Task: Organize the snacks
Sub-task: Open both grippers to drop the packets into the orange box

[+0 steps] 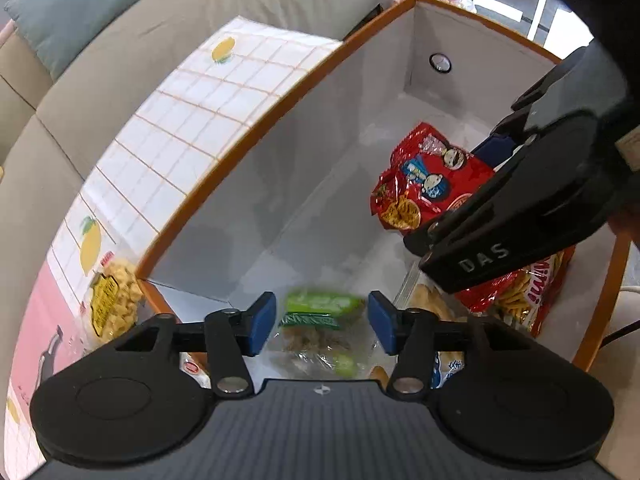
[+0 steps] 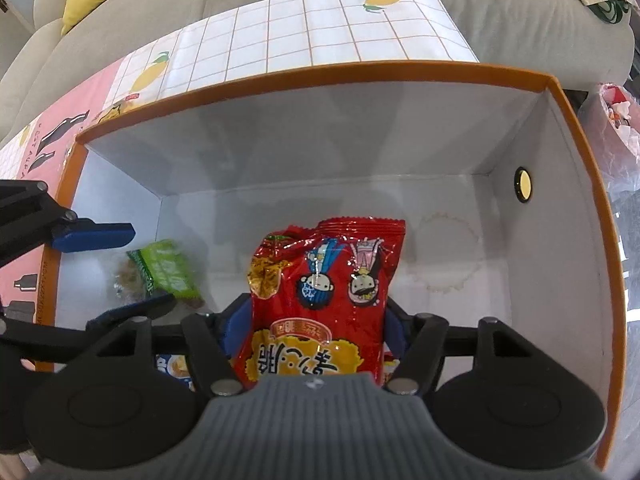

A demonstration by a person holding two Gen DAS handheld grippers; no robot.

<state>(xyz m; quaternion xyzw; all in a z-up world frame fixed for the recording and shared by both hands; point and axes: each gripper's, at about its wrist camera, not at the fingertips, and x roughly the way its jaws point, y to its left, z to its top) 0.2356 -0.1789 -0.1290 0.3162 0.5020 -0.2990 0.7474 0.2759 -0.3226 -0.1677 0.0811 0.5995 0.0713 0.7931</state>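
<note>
the right gripper (image 2: 316, 332) was down inside the orange-rimmed box (image 2: 552, 80), its blue pads pressed in on both sides of the red snack bag (image 2: 320, 292), so it had a firm hold low on the pack while the top of the bag stood up over the white floor. from the left wrist view the same red bag (image 1: 424, 184) showed near the middle of the box with the right tool's black body across it.

the left gripper (image 1: 322, 322) hung over the near end of the box, jaws wide apart and holding nothing. the green packet (image 1: 320, 312) lay on the floor just below the gap between its pads; it was a little blurred, and i couldn't tell if anything was touching it.

other packs sat at the near right corner: a red bag of sticks (image 1: 528, 296) and a clear pack of biscuits (image 1: 428, 304). a yellow puffed snack bag (image 1: 112, 300) was outside on the lemon-print tablecloth (image 1: 224, 92), beside the box wall.

for the placing, my read: lower the red bag onto the bare floor toward the far wall, clear of the green packet, and lay it flat before letting go, since a glossy pack dropped upright would likely tip over. keep the two tools apart; they were close.
</note>
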